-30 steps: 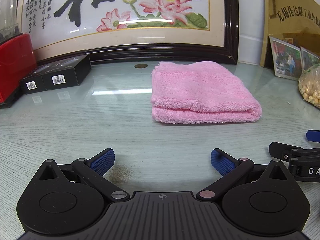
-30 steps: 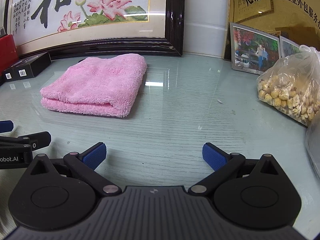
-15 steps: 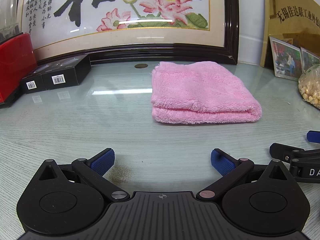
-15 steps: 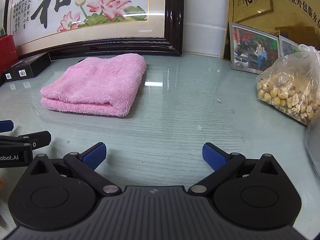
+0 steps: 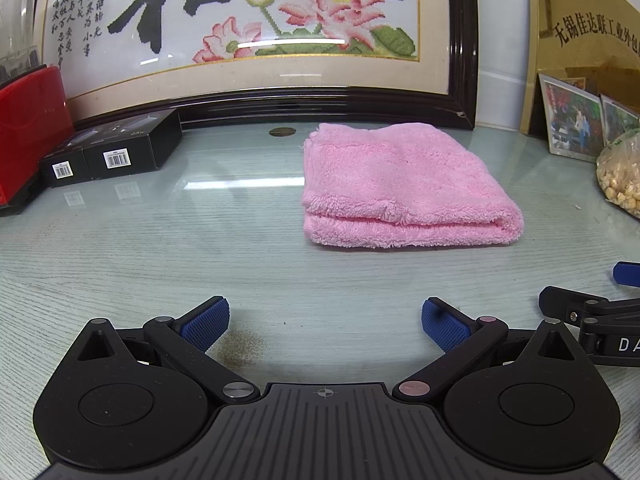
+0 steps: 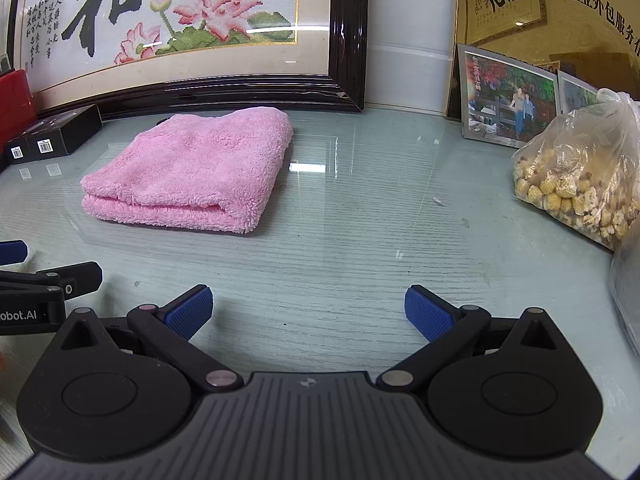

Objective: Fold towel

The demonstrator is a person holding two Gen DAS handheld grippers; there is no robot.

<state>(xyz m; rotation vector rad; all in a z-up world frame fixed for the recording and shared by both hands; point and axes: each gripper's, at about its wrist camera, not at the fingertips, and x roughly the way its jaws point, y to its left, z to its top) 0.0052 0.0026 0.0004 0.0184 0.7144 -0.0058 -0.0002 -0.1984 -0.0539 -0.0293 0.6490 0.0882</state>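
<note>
Red box (image 5: pixel 28 136): far left of the left tongs, at the table's back edge.
Black boxes (image 5: pixel 116 152): two barcoded cartons side by side, just right of the red box, ahead-left of the left tongs.
Framed cross-stitch (image 5: pixel 256 32): lotus picture leaning along the back, behind everything.
Left tongs (image 5: pixel 325 320): jaws spread wide, holding nothing, low over the glass table (image 5: pixel 200 240).
Pink towel (image 5: pixel 400 184): already folded into a thick pad — lying flat ahead of the left tongs, slightly right; ahead-left of the right tongs, well apart from both.
Right tongs (image 6: pixel 309 311): jaws wide apart, empty, beside the left tongs.
Photo frames (image 6: pixel 508 100): ahead-right, propped upright.
Plastic bag (image 6: pixel 580 176): knobbly yellowish contents — right of the right tongs.
</note>
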